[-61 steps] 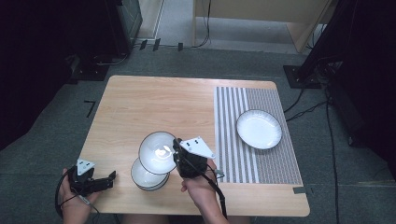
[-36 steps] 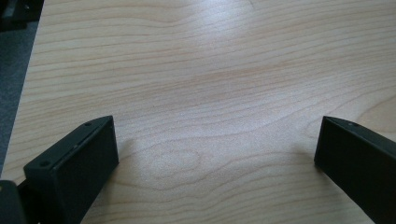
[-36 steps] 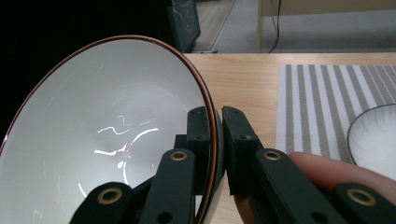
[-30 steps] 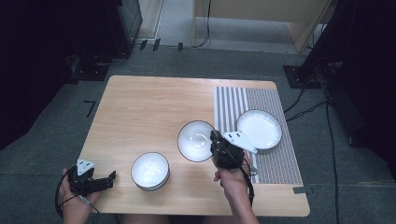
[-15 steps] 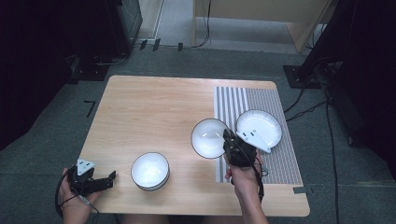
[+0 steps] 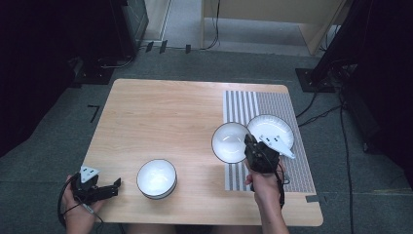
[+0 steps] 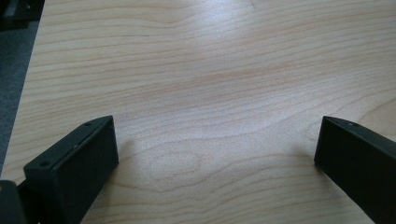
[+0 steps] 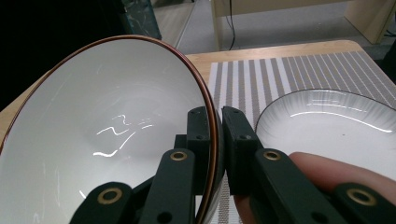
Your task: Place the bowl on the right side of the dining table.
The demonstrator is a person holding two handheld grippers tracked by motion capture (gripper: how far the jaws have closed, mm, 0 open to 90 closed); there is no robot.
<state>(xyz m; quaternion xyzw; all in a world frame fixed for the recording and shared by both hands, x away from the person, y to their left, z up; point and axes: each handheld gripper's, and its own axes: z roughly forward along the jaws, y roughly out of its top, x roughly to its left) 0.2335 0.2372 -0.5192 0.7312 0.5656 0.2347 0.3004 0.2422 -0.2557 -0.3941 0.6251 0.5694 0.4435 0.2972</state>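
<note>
My right gripper (image 6: 249,144) (image 8: 215,122) is shut on the rim of a white bowl (image 6: 230,142) (image 8: 105,130) with a brown edge, held above the left edge of the striped placemat (image 6: 248,105) (image 8: 261,74). A white plate (image 6: 271,128) (image 8: 327,116) lies on the mat just right of the bowl. Another white bowl (image 6: 156,178) sits on the wooden table (image 6: 160,117) near its front. My left gripper (image 6: 116,184) (image 7: 215,149) rests open at the front left corner, with bare wood (image 7: 205,93) between its jaws.
The table's left edge (image 7: 28,84) runs close beside my left gripper, with grey floor beyond. Cables (image 6: 316,109) and dark stands (image 6: 341,48) surround the table on the floor. A wooden cabinet (image 6: 272,24) stands at the back.
My right gripper has carried the bowl from above the front bowl rightward to the placemat's left edge beside the plate. The left gripper has stayed still.
</note>
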